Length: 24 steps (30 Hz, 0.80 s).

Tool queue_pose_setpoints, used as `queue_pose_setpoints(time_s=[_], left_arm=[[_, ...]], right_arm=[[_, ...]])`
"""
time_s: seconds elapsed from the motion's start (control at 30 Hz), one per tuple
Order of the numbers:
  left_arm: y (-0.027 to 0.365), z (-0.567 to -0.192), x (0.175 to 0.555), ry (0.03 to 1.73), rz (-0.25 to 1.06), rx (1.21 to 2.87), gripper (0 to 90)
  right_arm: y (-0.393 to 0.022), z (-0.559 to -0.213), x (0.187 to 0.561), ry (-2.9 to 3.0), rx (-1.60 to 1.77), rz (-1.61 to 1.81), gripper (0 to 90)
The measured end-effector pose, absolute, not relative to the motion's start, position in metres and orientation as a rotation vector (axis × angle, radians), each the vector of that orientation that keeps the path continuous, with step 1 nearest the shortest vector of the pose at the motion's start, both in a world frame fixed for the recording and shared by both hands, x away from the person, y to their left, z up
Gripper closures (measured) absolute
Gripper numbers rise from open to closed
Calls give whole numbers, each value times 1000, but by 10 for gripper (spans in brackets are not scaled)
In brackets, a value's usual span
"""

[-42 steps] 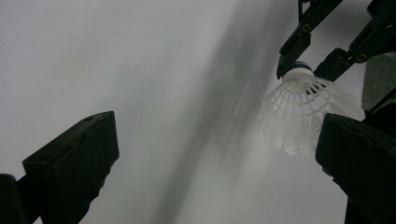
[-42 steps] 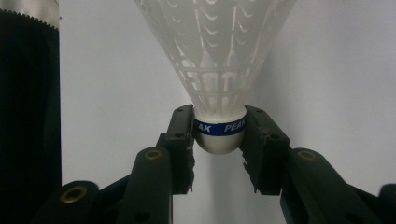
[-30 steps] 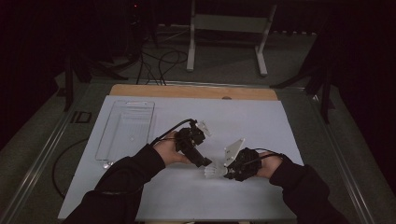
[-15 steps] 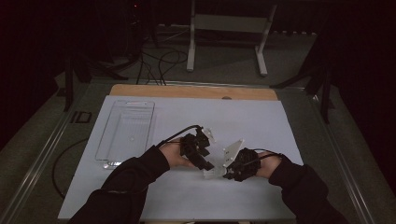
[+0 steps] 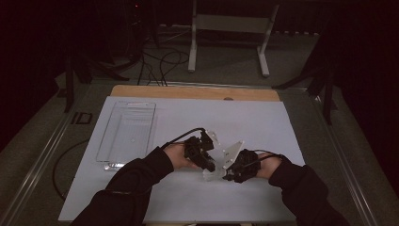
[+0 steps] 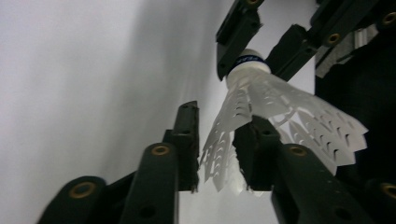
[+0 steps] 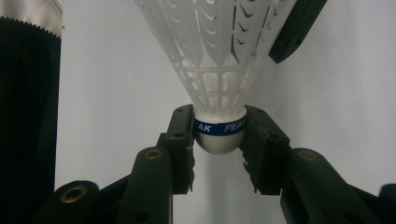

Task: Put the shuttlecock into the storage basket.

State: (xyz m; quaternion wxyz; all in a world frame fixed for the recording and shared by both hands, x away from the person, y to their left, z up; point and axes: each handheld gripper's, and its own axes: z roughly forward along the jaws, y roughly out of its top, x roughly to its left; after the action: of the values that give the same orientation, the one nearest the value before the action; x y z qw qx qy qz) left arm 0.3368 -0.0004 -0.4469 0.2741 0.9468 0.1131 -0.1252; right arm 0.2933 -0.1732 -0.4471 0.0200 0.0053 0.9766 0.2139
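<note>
high view: white sheet (image 5: 263,122) covers the table, wood edge at the far side; clear tray (image 5: 127,134) sits at the left of the sheet; left gripper (image 5: 207,165) and right gripper (image 5: 225,173) meet tip to tip near the sheet's front centre, white shuttlecock (image 5: 212,174) between them, too small here to read the grip; dark sleeves come in from the bottom

left gripper view: left gripper (image 6: 215,140) jaws are partly apart, straddling the edge of the shuttlecock (image 6: 280,116) skirt; one jaw sits against the feathers, the other has a gap, so cannot tell whether it actually has a grip; right gripper (image 6: 254,44) comes in from the top, its jaws pinched on the white cork with the blue band; white sheet (image 6: 84,74) behind

right gripper view: right gripper (image 7: 218,140) jaws are closed tight on the shuttlecock (image 7: 219,84) cork, pads on both sides of the blue band lettered "PEAK"; skirt fans away upward; a black jaw of the left gripper (image 7: 294,30) shows at the skirt's upper right; dark sleeve (image 7: 25,116) down the left edge
</note>
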Motion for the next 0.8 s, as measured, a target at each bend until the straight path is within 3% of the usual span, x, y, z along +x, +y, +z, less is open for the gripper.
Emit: queue_pose_setpoints(time_s=[0.37,0.8], left_arm=[[-1,-447,341,296,-407,2537,888],[1,-443,341,256,-432,2548,900]], right_arm=[[-173,-449,293,3028,0,659,651],[-173,-448,292,3035,-5,681,630]])
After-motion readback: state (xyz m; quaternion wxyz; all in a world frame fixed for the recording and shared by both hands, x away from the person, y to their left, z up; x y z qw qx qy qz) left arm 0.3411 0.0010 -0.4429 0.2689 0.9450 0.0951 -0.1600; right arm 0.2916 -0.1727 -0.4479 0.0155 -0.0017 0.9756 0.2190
